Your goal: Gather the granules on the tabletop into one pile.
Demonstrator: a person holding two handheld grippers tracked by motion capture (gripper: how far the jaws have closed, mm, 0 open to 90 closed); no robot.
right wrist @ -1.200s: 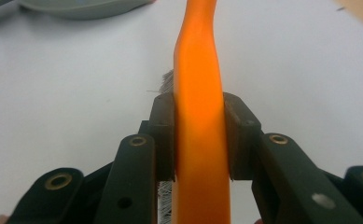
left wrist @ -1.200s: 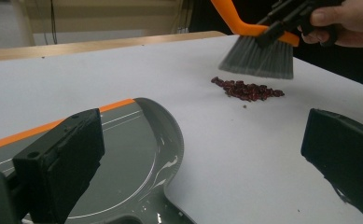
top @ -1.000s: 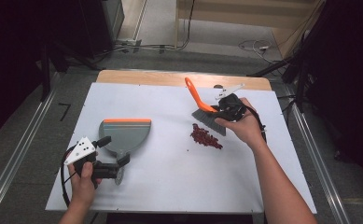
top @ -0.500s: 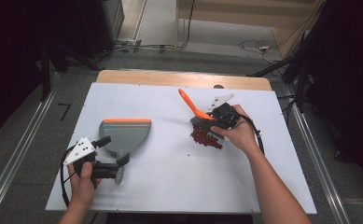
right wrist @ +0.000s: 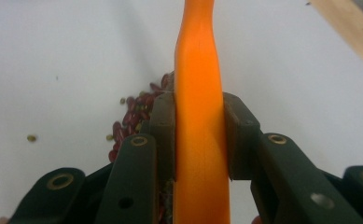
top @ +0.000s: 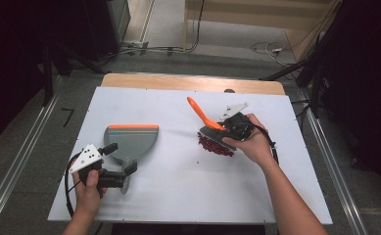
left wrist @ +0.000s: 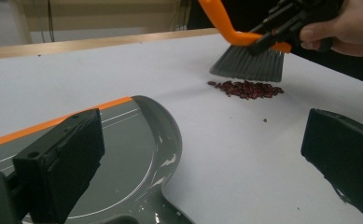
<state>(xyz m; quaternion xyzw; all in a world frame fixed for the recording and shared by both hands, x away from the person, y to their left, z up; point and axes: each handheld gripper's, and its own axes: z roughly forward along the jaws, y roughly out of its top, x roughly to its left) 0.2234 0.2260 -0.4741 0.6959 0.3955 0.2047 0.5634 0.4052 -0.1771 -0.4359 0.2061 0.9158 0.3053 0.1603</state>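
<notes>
1. The white table [top: 188, 191] carries everything.
2. The grey dustpan [top: 131, 140] with an orange lip lies flat at the left, well apart from the beans.
3. The left gripper [top: 115, 163], jaws spread wide, rests at the dustpan's handle end, clamping nothing.
4. The right gripper [top: 230, 128] clamps the orange-handled brush [top: 208, 124], whose bristles hang just above the far edge of the beans.
5. The red beans [top: 215, 145] sit in a small pile right of centre.
</notes>
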